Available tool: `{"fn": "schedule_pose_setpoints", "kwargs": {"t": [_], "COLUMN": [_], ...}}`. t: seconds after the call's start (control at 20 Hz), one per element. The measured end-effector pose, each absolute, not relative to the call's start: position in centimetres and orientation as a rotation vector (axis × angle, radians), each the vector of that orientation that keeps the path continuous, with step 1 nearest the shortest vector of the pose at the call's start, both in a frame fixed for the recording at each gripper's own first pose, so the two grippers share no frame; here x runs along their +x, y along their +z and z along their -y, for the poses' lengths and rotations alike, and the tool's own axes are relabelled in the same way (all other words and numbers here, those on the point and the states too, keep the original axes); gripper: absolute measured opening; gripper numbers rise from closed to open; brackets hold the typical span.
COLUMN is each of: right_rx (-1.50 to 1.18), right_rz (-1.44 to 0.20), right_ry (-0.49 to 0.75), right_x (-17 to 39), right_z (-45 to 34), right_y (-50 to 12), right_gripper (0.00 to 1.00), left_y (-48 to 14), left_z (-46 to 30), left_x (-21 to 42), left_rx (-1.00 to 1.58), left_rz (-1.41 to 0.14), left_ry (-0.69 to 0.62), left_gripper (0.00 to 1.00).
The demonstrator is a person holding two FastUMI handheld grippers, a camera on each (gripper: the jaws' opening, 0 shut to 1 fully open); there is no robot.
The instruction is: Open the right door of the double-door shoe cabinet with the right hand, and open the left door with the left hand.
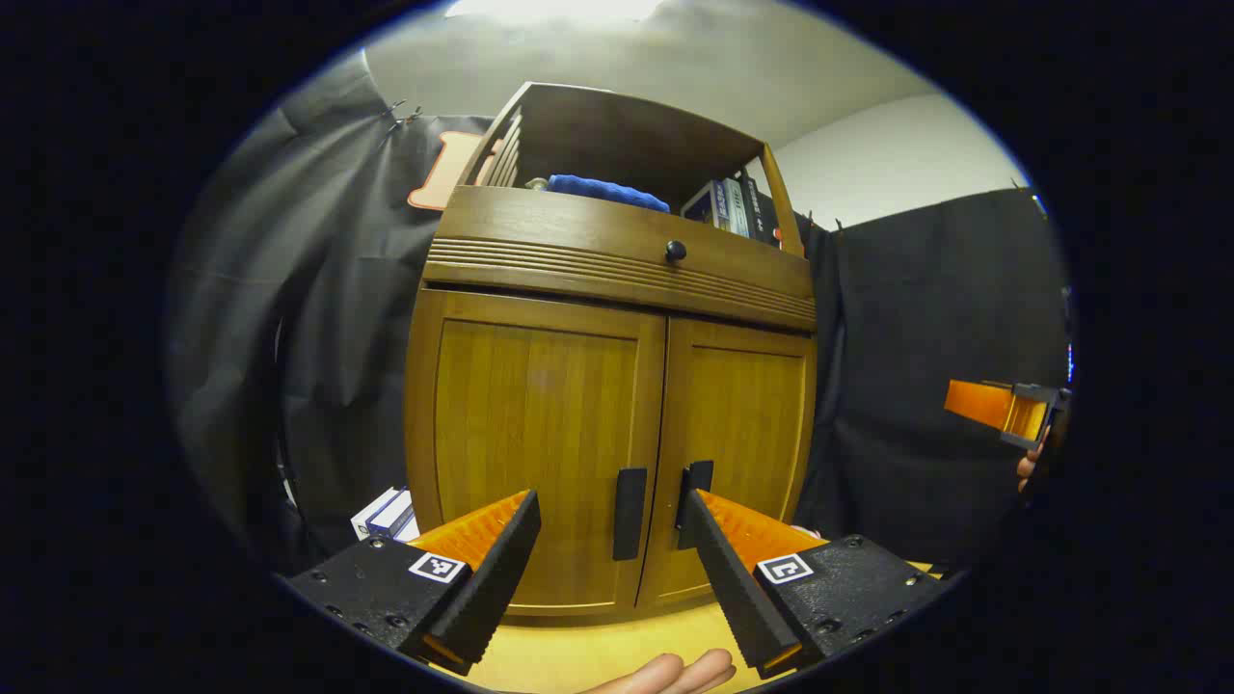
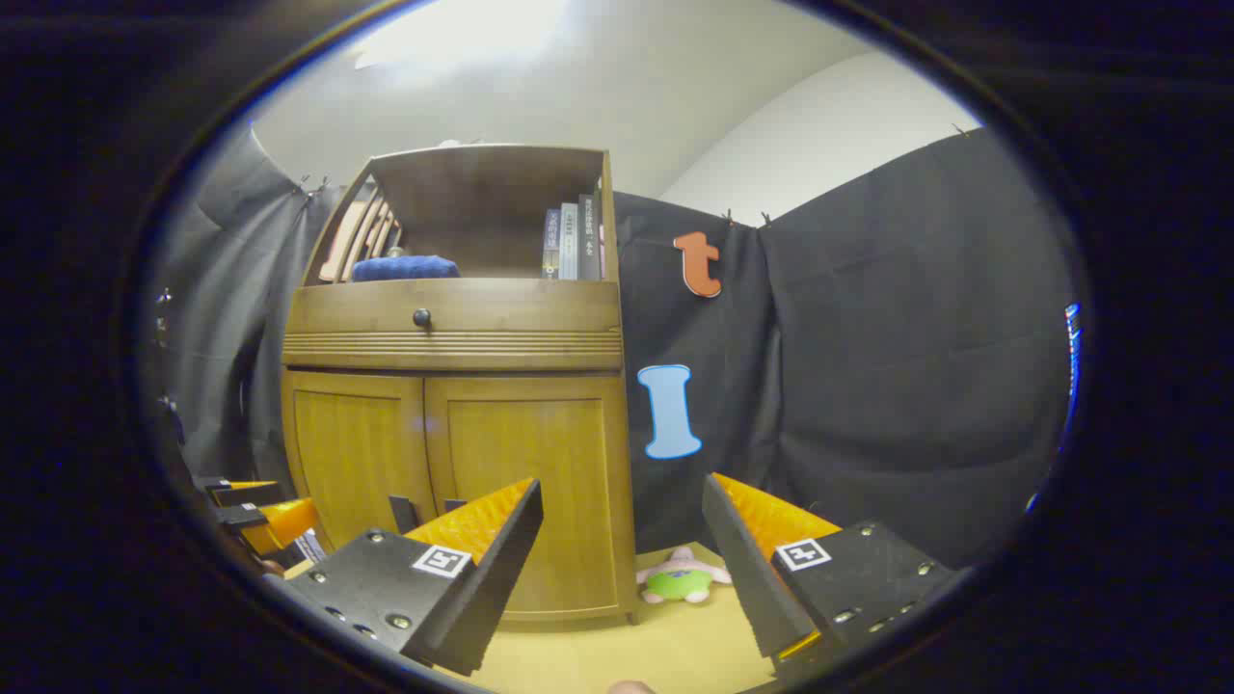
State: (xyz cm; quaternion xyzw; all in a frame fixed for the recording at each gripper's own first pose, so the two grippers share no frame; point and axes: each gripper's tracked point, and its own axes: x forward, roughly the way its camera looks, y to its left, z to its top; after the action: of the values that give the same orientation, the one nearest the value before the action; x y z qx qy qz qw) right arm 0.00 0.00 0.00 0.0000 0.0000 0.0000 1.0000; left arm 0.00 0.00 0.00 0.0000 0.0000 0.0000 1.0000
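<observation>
Both doors shut on the shoe cabinet (image 1: 617,386) ahead. My left tool (image 1: 612,525), fingers apart, faces the left handle (image 1: 630,513); right tool (image 2: 622,540) gapes too. Stiff wooden doors, probably light; pinch those slim vertical handles.

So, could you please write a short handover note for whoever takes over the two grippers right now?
Left gripper: open, holding nothing, aimed at the shoe cabinet's door seam, short of the left door handle.
Right gripper: open, holding nothing, standing off to the cabinet's right, not yet lined up with the right door handle.
Left door and right door: both shut.
Done: nothing opened so far.
Left: bring the right gripper to its handle and pull the right door open, then open the left door with the left gripper.
</observation>
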Motion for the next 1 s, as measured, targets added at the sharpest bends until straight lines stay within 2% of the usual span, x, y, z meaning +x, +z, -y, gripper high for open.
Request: {"fn": "schedule_pose_setpoints", "kwargs": {"t": [0.1,0.15,0.3,0.35,0.4,0.45,0.5,0.55,0.65,0.7,0.75,0.8,0.85,1.0], "right_rx": [-0.002,-0.007,-0.040,-0.055,-0.063,-0.071,-0.088,-0.105,-0.110,-0.106,-0.111,-0.121,-0.129,-0.148], "right_rz": [-0.003,0.005,0.018,0.018,0.019,0.020,0.022,0.023,0.017,0.010,-0.002,-0.014,-0.021,-0.029], "right_ry": [-0.006,-0.015,-0.027,-0.030,-0.031,-0.035,-0.048,-0.058,-0.051,-0.046,-0.048,-0.049,-0.051,-0.044], "right_x": [-0.1,-0.1,0.0,0.0,0.0,0.0,0.1,0.3,0.7,1.0,1.5,1.9,2.3,4.0], "right_z": [0.0,0.2,0.4,0.5,0.5,0.4,0.6,0.7,0.1,-0.1,0.0,0.1,0.0,-0.5], "right_y": [-0.3,0.0,0.5,0.6,0.7,0.7,0.7,0.7,0.7,0.7,0.5,0.4,0.4,0.2], "right_gripper": [1.00,0.99,0.99,0.99,1.00,0.95,1.00,0.95,0.99,0.95,0.99,0.99,1.00,0.99], "left_y": [0.4,0.6,0.7,0.8,0.8,0.5,0.5,0.6,1.0,1.2,0.9,0.8,0.7,0.4], "left_z": [0.0,0.0,-0.1,-0.2,-0.3,-0.7,-1.1,-1.2,-1.0,-0.8,-0.6,-0.5,-0.4,-0.6], "left_x": [-0.2,-0.4,-0.7,-0.6,-0.7,-0.8,-0.7,-0.7,-0.7,-0.7,-0.8,-0.9,-0.9,-0.6], "left_rx": [-0.013,-0.020,-0.018,-0.018,-0.013,-0.009,-0.007,0.003,0.011,0.014,0.019,0.026,0.035,0.056], "left_rz": [0.020,0.026,0.027,0.024,0.018,0.014,0.011,0.015,0.033,0.040,0.037,0.032,0.027,0.017], "left_ry": [0.015,0.014,-0.001,-0.002,0.001,0.010,0.022,0.026,0.022,0.017,0.013,0.010,0.011,0.029], "left_gripper": [0.89,0.94,0.93,0.89,0.93,0.93,0.94,0.94,0.94,0.94,0.94,0.89,0.93,0.94]}}
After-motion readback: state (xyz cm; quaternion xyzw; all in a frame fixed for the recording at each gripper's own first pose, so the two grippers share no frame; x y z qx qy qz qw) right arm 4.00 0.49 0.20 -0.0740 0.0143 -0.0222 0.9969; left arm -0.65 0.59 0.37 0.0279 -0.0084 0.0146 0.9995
